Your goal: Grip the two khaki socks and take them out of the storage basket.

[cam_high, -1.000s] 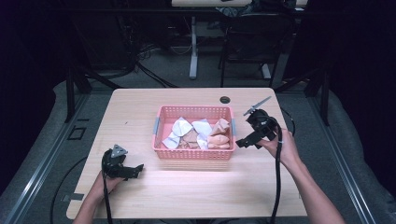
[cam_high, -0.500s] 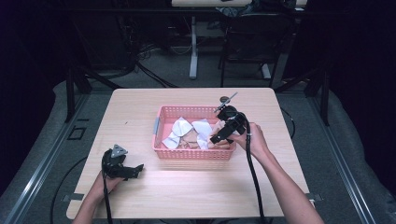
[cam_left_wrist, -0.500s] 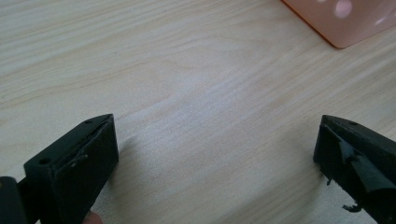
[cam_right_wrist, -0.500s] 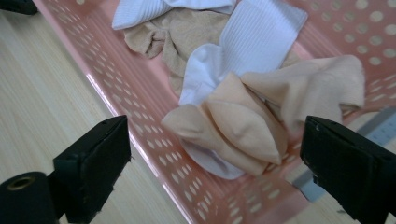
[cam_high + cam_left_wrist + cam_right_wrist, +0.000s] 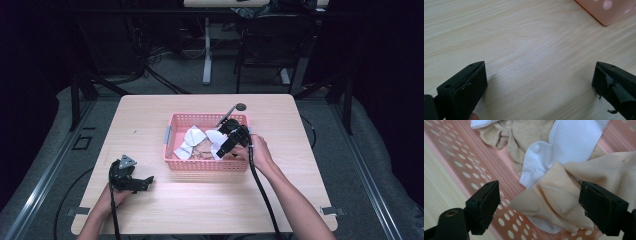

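Basket: pink perforated plastic basket [image 5: 205,165] at the middle of the wooden counter [image 5: 310,150], with socks heaped inside; in the left tool view one corner of it [image 5: 607,12] is cut off at the top edge.
Right tool: right tool [image 5: 540,207] reaches down into the basket's right half; its jaws have just been closing yet stand apart, a beige sock between them, neither pad pressing on it.
Beige sock: beige sock [image 5: 554,197] lies crumpled on the basket floor, touching a white ribbed sock [image 5: 564,150]; its right part runs behind the right jaw and out of frame.
Other socks: darker tan sock [image 5: 516,137] lies above, partly covered by the white one; from the high view the heap [image 5: 197,142] blurs into pale patches, single socks hard to separate.
Left tool: left tool [image 5: 142,184] rests low over bare counter near the front left, well apart from the basket, jaws wide with nothing between them.
Hands: right hand [image 5: 257,152] hides the basket's right rim.
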Tool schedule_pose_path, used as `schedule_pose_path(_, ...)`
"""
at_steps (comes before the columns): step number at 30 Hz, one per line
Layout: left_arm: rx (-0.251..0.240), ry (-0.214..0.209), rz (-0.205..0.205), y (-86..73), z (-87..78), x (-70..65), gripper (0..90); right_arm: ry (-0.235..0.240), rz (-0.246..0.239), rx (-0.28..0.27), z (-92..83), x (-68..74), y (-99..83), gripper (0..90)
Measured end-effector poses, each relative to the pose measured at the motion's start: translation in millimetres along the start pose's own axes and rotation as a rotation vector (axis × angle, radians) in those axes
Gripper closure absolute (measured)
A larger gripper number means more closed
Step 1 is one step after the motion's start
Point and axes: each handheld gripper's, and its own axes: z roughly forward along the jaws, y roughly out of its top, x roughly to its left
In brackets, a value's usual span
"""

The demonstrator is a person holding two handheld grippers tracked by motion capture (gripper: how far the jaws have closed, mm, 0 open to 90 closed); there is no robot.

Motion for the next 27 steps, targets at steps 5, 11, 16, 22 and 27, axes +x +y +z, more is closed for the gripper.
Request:
schedule_pose_path(5,0.0,0.0,0.0,0.0,0.0,0.0,0.0,-0.006,0.028,0.048,5.7,-9.0,-1.9,22.1)
schedule_pose_path(11,0.0,-0.001,0.001,0.1,0.0,0.1,0.0,-0.014,0.027,0.089,12.8,-8.5,-3.4,33.4)
schedule_pose_path(16,-0.001,-0.001,0.003,0.1,0.1,0.3,0.0,-0.03,0.028,0.127,15.3,-13.0,-6.2,57.3)
schedule_pose_path(22,0.0,-0.002,0.002,0.1,0.0,0.2,0.0,-0.028,0.035,0.131,12.5,-15.9,-9.3,82.2)
schedule_pose_path(27,0.0,-0.002,0.001,0.0,0.0,0.2,0.0,-0.015,0.043,0.087,-1.2,-17.3,-12.1,83.9)
